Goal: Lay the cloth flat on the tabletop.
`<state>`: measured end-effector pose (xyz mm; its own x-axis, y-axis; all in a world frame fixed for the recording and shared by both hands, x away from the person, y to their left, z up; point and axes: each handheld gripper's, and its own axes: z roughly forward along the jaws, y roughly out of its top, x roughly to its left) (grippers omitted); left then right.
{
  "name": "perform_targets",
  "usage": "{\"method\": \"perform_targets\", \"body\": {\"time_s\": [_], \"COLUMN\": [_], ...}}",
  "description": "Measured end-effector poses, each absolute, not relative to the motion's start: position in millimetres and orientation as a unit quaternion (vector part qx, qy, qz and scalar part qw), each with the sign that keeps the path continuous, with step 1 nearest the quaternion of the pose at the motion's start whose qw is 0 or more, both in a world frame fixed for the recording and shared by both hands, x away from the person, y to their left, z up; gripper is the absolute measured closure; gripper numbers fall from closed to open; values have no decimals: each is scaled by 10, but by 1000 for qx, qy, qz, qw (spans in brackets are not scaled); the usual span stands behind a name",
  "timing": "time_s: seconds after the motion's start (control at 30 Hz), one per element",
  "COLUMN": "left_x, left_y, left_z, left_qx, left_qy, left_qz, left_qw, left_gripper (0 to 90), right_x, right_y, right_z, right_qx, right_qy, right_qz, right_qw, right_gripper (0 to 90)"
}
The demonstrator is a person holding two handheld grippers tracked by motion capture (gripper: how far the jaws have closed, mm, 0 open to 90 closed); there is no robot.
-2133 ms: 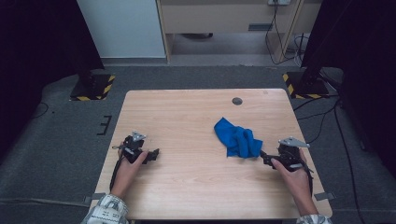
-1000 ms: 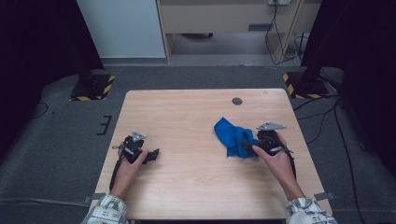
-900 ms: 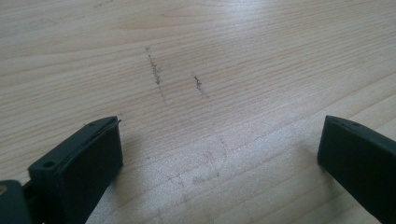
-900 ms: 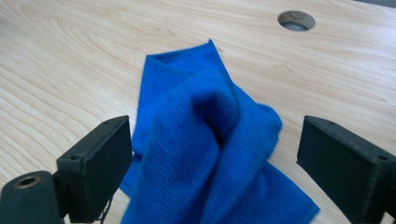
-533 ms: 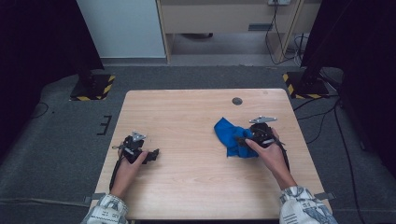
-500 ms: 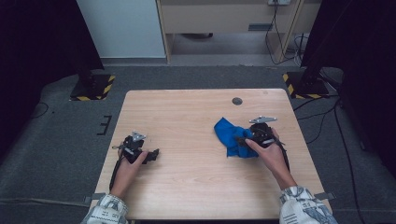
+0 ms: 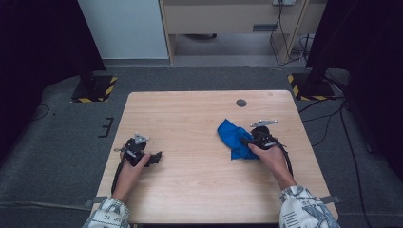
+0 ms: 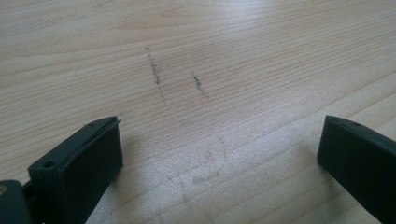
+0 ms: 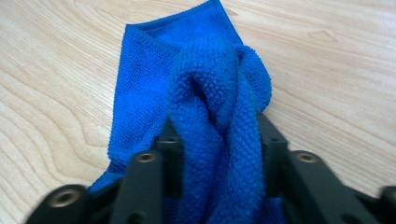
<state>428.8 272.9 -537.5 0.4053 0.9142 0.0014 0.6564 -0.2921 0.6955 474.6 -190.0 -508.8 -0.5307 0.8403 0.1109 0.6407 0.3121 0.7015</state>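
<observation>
Two claws are on record. The right claw point(image 9: 212, 140) is closed on a bunched fold of the blue cloth point(image 9: 187, 93); its jaws have just been closing, and the fold is seen pinched between them, standing up in a thick roll. In the high view the same claw point(image 7: 247, 141) is found at the cloth's point(image 7: 233, 137) near right edge, with the rest of the cloth lying flat on the table point(image 7: 199, 190), right of the table's middle.

Step in hand: the grasp on the cloth, judged just made. Next move, as a judgement: a lift or a drag, for which the pinch must be kept firm, since only a gathered fold is held and the loose part may trail or slip out.

The left claw point(image 7: 154, 156) is held low, well to the left of the cloth, its jaws spread wide with bare wood between them point(image 8: 219, 154).

Other items: one small dark round disc point(image 7: 241, 102) is set in the tabletop beyond the cloth, well apart from it. Nothing is seen standing in the way.
</observation>
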Motion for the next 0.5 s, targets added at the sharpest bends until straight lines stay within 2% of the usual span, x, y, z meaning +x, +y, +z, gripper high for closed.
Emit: {"method": "perform_targets", "body": {"time_s": [0.17,0.5], "left_x": [4288,4288], "left_y": [2730,2730], "left_z": [-5375,-5375], "left_qx": [778,778], "left_qy": [505,505], "left_qz": [205,205], "left_qw": [314,314], "left_gripper": [0,0], "right_x": [4703,4615], "right_y": [-1884,-1810], "right_z": [-5010,-4779], "right_qx": [454,444], "right_qy": [797,787], "right_qz": [374,406], "right_qw": [140,140], "right_gripper": [703,710]}}
